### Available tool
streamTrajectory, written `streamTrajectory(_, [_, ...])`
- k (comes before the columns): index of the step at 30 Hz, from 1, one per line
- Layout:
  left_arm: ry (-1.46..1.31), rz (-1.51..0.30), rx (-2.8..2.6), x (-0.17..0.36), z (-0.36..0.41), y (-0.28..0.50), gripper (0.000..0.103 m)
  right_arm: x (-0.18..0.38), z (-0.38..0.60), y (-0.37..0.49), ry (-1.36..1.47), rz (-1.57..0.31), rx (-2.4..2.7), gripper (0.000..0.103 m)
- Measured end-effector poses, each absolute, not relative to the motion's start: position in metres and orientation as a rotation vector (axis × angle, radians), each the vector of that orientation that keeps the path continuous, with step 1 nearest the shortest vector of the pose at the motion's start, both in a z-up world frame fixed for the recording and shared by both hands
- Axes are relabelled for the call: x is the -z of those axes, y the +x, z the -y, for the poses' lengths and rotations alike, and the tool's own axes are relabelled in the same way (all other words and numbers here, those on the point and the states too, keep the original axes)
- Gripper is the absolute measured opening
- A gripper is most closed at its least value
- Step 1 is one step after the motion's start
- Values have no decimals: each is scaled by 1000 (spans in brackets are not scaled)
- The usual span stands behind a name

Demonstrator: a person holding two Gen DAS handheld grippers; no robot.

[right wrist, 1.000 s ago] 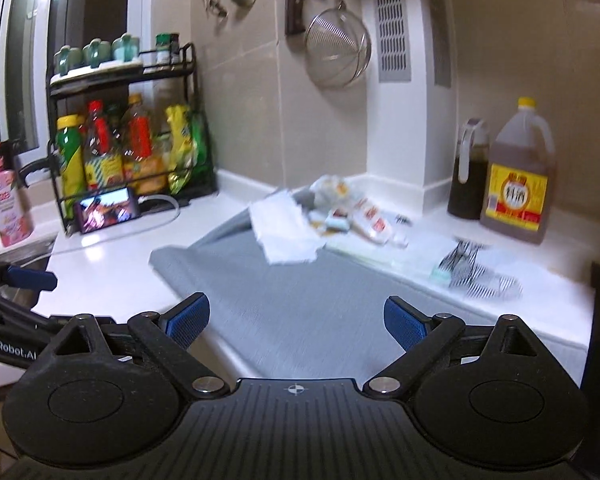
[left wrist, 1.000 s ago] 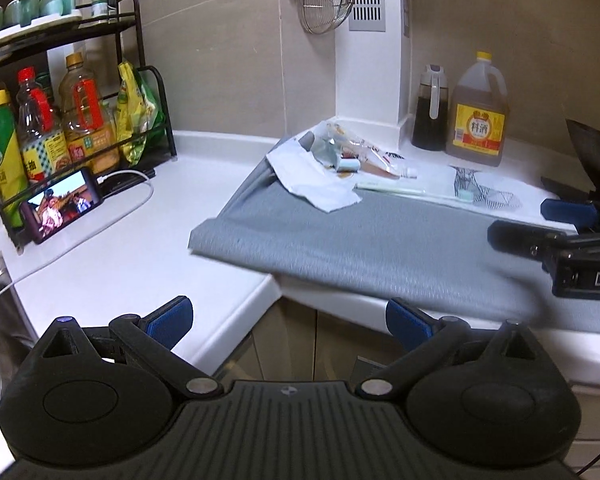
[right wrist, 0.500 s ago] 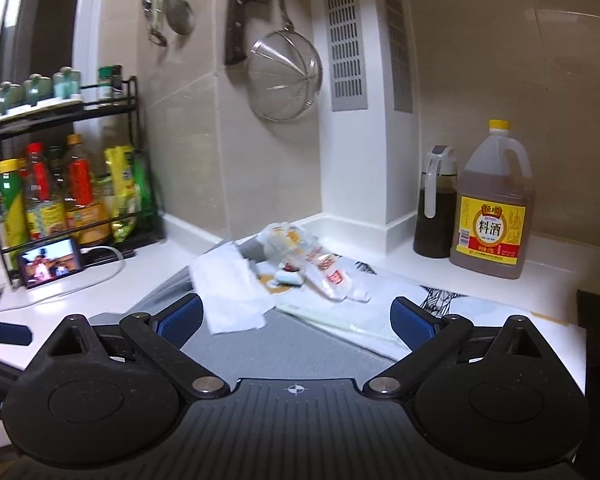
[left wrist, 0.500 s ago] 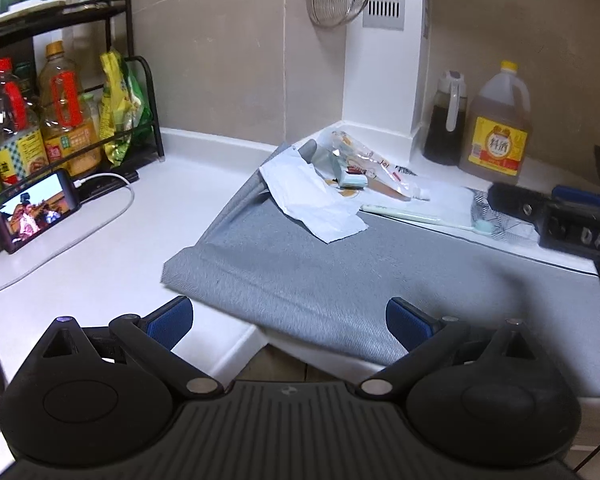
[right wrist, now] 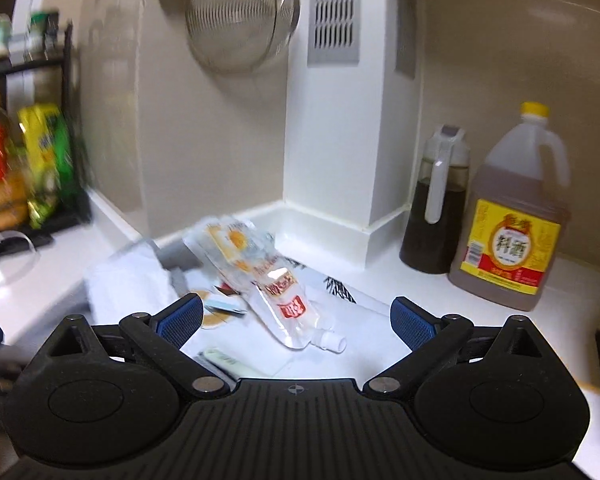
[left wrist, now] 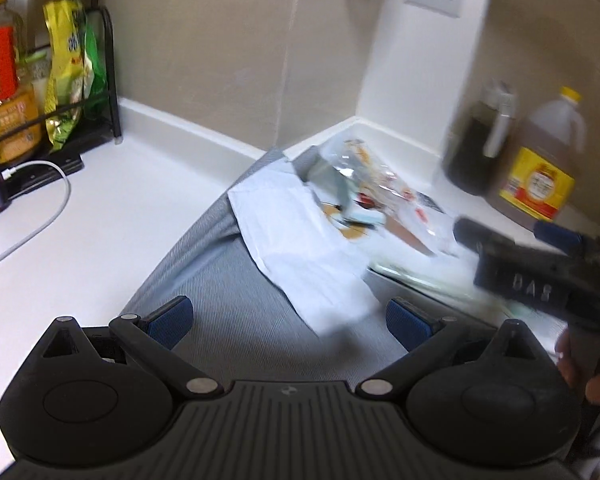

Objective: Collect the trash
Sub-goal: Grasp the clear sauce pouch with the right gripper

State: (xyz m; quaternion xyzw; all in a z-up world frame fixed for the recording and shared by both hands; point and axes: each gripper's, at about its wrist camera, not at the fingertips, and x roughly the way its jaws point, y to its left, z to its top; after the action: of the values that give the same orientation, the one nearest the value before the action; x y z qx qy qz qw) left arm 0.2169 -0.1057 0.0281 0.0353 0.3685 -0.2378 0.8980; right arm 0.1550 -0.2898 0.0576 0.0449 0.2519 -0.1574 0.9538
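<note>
A pile of trash lies in the counter corner: a crumpled white paper towel (left wrist: 304,240), clear plastic wrappers (left wrist: 380,184) and a clear spouted pouch with red print (right wrist: 292,304). Small scraps (right wrist: 224,304) lie beside them. My left gripper (left wrist: 288,316) is open and empty over the grey mat (left wrist: 220,280), just short of the paper towel (right wrist: 128,284). My right gripper (right wrist: 296,316) is open and empty, with the pouch between its fingertips from this view. It also shows in the left wrist view (left wrist: 540,276) to the right of the pile.
A large bottle with a yellow label (right wrist: 512,216) and a dark sauce jug (right wrist: 436,208) stand at the back right. A black rack with bottles and snack bags (left wrist: 60,92) stands at the left, with a phone and white cable (left wrist: 40,212). A strainer (right wrist: 236,12) hangs on the wall.
Both grippers have moved forward toward the trash pile in the corner. The pile now looks much larger and closer in both views. Both jaws have stayed open.
</note>
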Motion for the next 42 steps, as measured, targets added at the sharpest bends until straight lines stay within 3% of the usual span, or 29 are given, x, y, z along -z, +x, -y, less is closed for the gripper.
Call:
streamTrajectory(17, [5,-880,426,14,143,312,102,-5,303,249,16,-676,291,101])
streamTrajectory(18, [10,-873,428,13,145,312,99,-3,302,252,11,-678,291,100])
streamTrajectory(20, [23,-849,411,8,145,309,66,-2,302,252,5,-675,289,87])
streamTrajectory(22, [48,-840,383,4,142,308,23,-4,301,246,20,-660,270,37])
streamTrajectory(24, [24,-850,389,2,133,309,9,-6,301,240,11,-646,279,31])
streamTrajectory(31, [-29,-800,376,-22,104,288,1,-30,310,205,62,-555,324,17])
streamTrajectory(42, [-93,-680,473,-83,66,213,1,-79,300,128,77,-416,324,16])
